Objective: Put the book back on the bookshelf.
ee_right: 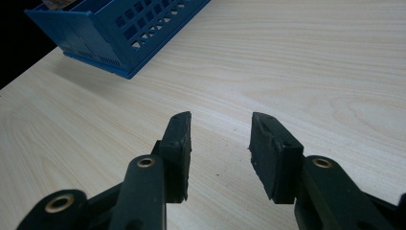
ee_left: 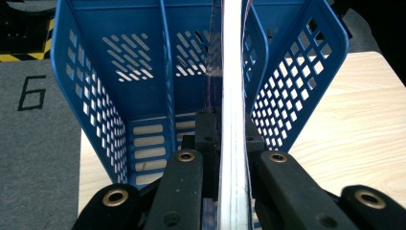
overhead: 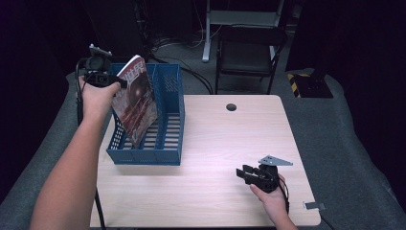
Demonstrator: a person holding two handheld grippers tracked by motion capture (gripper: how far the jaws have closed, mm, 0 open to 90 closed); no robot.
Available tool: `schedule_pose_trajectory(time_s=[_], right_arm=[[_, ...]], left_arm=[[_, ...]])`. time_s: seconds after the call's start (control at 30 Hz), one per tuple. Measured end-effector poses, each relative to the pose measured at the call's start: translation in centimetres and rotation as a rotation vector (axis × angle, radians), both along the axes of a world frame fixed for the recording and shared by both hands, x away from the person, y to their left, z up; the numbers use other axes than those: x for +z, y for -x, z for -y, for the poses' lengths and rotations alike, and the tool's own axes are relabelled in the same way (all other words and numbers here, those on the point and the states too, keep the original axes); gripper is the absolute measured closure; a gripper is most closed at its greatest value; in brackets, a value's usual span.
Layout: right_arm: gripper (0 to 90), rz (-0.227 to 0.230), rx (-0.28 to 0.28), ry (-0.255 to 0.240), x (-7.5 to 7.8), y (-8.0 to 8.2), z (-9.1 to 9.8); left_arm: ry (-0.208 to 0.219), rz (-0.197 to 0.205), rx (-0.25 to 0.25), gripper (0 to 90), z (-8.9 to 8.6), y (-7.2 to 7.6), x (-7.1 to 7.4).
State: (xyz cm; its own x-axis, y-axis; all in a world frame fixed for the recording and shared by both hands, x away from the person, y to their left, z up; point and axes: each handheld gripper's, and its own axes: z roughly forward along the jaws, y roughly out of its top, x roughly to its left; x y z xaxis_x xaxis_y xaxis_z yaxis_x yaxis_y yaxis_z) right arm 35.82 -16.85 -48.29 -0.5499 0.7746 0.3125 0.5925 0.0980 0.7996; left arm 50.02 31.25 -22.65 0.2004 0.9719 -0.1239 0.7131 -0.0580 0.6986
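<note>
floor mat (ee_left: pixel 38 158) | digit "6" | magazine (overhead: pixel 135 103) cover print | too blurred to read

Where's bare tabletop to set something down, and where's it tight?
Free: the wooden table from the blue file rack across to its right edge, up to the round hole, and the front strip below the rack. Near right holds the right tongs, open and empty. Crowded: the left side, where the left tongs clamp a magazine in the rack.
</note>
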Motion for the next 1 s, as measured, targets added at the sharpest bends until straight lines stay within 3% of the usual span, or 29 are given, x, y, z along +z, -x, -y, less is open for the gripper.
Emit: schedule_pose_trajectory(time_s=[1.0], right_arm=[[59.0, 0.005, 0.002, 0.001, 0.0, 0.0, 0.0]], left_arm=[[0.003, -0.037, 0.011, 83.8, 0.0, -0.7, -4.0]])
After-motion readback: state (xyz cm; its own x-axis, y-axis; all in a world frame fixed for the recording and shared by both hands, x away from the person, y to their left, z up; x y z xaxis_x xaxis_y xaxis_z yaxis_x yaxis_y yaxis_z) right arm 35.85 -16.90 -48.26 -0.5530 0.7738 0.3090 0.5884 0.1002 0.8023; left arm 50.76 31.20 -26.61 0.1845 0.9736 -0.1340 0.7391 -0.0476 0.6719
